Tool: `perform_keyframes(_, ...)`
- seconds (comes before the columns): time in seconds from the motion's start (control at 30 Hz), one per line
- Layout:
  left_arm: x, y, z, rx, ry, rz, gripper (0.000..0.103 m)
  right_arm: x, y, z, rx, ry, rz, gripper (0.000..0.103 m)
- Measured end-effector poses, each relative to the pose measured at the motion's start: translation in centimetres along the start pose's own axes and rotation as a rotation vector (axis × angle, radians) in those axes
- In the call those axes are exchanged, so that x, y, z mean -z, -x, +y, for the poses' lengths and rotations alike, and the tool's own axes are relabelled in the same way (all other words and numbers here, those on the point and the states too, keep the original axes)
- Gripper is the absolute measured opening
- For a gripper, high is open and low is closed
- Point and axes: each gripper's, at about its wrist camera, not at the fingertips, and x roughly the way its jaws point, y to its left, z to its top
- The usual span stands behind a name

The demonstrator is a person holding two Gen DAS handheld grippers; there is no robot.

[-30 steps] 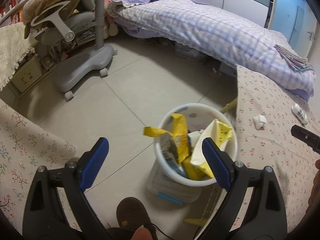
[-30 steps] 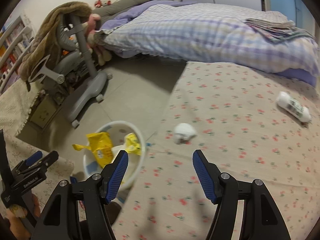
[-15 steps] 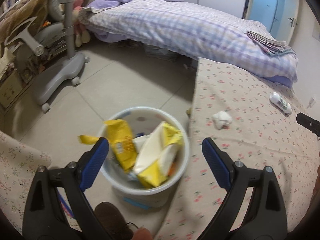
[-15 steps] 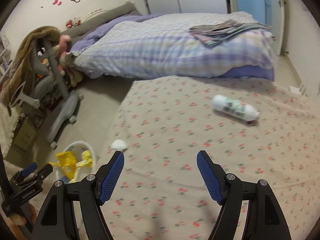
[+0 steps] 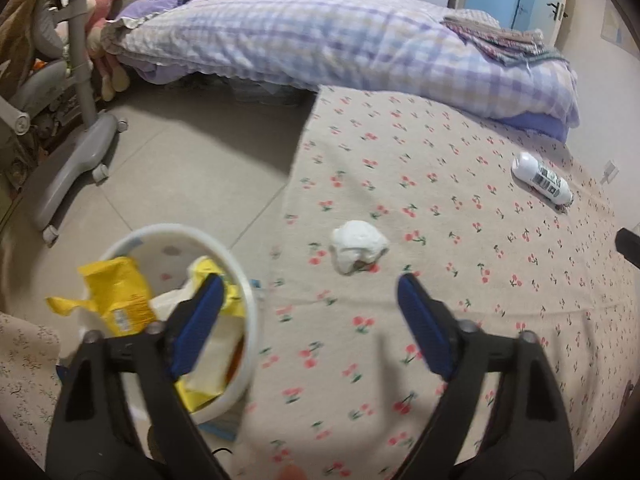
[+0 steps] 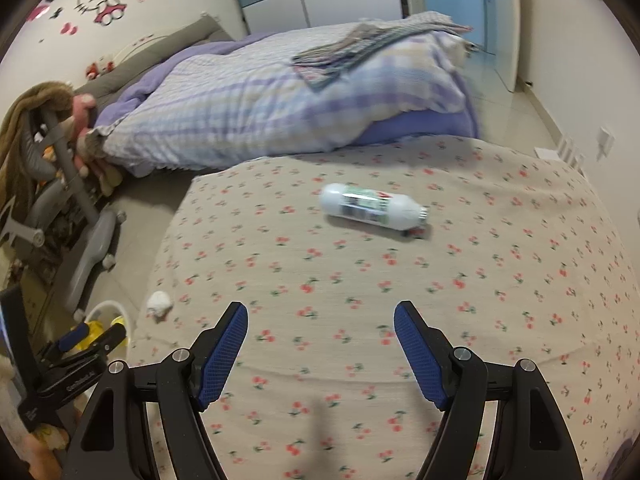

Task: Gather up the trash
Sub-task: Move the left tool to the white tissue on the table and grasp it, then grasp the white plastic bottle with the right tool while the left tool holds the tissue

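Note:
A crumpled white tissue (image 5: 358,246) lies on the cherry-print cloth (image 5: 460,340) near its left edge, just ahead of my left gripper (image 5: 308,284). That gripper's jaws are closing with nothing between them. A white bottle (image 5: 542,178) lies on its side farther right. A white bin (image 5: 180,230) holding yellow wrappers (image 5: 120,300) stands on the floor under the left finger. In the right wrist view my right gripper (image 6: 320,312) hovers open and empty over the cloth, with the bottle (image 6: 374,210) ahead of it and the tissue (image 6: 159,302) at far left.
A bed with a checked purple quilt (image 5: 320,40) borders the cloth's far side. A grey chair base on wheels (image 5: 76,160) stands on the tiled floor at left. A wall with sockets (image 6: 604,140) runs along the right.
Both grippers have swung right, from over the bin to over the cloth. The tissue now sits ahead of the left gripper and the bottle ahead of the right. The left jaws have narrowed.

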Motion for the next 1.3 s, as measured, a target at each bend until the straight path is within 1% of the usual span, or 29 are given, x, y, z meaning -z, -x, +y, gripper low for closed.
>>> perform_keyframes(0.03, 0.0, -0.3, -0.3, 0.009, -0.002, 0.005, 0.075, 0.0, 0.0, -0.5, 0.003, -0.013, 0.0, 0.077)
perform_keyframes(0.2, -0.7, -1.9, -1.3, 0.039, 0.033, 0.012, 0.067, -0.2, -0.4, -2.6, 0.02, -0.06, 0.011, 0.077)
perform_keyframes(0.27, -0.8, -2.5, -1.6, 0.043, 0.042, 0.016, 0.061, -0.2, -0.8, -3.1, 0.023, -0.068, 0.02, 0.077)
perform_keyframes(0.33, -0.9, -3.1, -1.8, 0.038, 0.046, 0.023, 0.058, -0.2, -1.1, -3.5, 0.031, -0.076, 0.028, 0.077)
perform_keyframes(0.43, -0.9, -4.2, -1.7, 0.027, 0.077, 0.047, 0.057, -0.3, -1.6, -4.3, 0.042, -0.09, 0.034, 0.077)
perform_keyframes(0.5, -0.9, -4.8, -1.5, 0.027, 0.099, 0.064, 0.051, -0.4, -1.9, -4.8, 0.05, -0.099, 0.032, 0.077)
perform_keyframes(0.53, -0.8, -5.0, -1.5, 0.029, 0.103, 0.071, 0.046, -0.4, -2.2, -5.1, 0.055, -0.107, 0.032, 0.077)
perform_keyframes(0.6, -0.9, -5.2, -1.5, 0.036, 0.108, 0.071, 0.041, -0.3, -2.7, -5.8, 0.066, -0.128, 0.04, 0.077)
perform_keyframes(0.63, -0.9, -5.2, -1.5, 0.037, 0.109, 0.067, 0.035, -0.3, -3.1, -6.1, 0.071, -0.138, 0.046, 0.077)
perform_keyframes(0.67, -1.0, -5.2, -1.6, 0.04, 0.108, 0.066, 0.026, -0.2, -3.4, -6.4, 0.078, -0.149, 0.053, 0.077)
perform_keyframes(0.7, -1.0, -5.3, -1.6, 0.044, 0.106, 0.069, 0.022, -0.1, -3.7, -6.7, 0.085, -0.158, 0.059, 0.077)
perform_keyframes(0.77, -1.0, -5.3, -1.6, 0.043, 0.104, 0.086, 0.018, -0.2, -4.4, -7.1, 0.094, -0.167, 0.066, 0.077)
perform_keyframes(0.87, -1.0, -4.6, -1.6, 0.068, 0.108, 0.1, 0.017, -1.3, -5.8, -7.6, 0.118, -0.157, 0.084, 0.077)
perform_keyframes(0.93, -1.1, -3.9, -1.7, 0.082, 0.096, 0.096, 0.017, -2.4, -6.3, -7.4, 0.151, -0.096, 0.064, 0.077)
perform_keyframes(1.0, -1.4, -2.8, -1.8, 0.098, 0.076, 0.09, 0.017, -3.5, -7.0, -6.8, 0.181, -0.003, 0.047, 0.077)
perform_keyframes(1.1, -2.1, -1.2, -1.5, 0.121, 0.073, 0.063, 0.017, -4.9, -8.2, -5.4, 0.171, 0.133, 0.036, 0.077)
perform_keyframes(1.17, -2.3, -0.6, -1.3, 0.129, 0.068, 0.051, 0.017, -5.7, -9.3, -4.2, 0.154, 0.226, 0.054, 0.078)
perform_keyframes(1.23, -2.4, -0.4, -1.2, 0.126, 0.053, 0.049, 0.017, -6.2, -10.6, -3.2, 0.15, 0.291, 0.089, 0.079)
perform_keyframes(1.3, -2.4, -0.5, -1.2, 0.119, 0.038, 0.058, 0.017, -6.6, -11.8, -2.5, 0.179, 0.343, 0.092, 0.079)
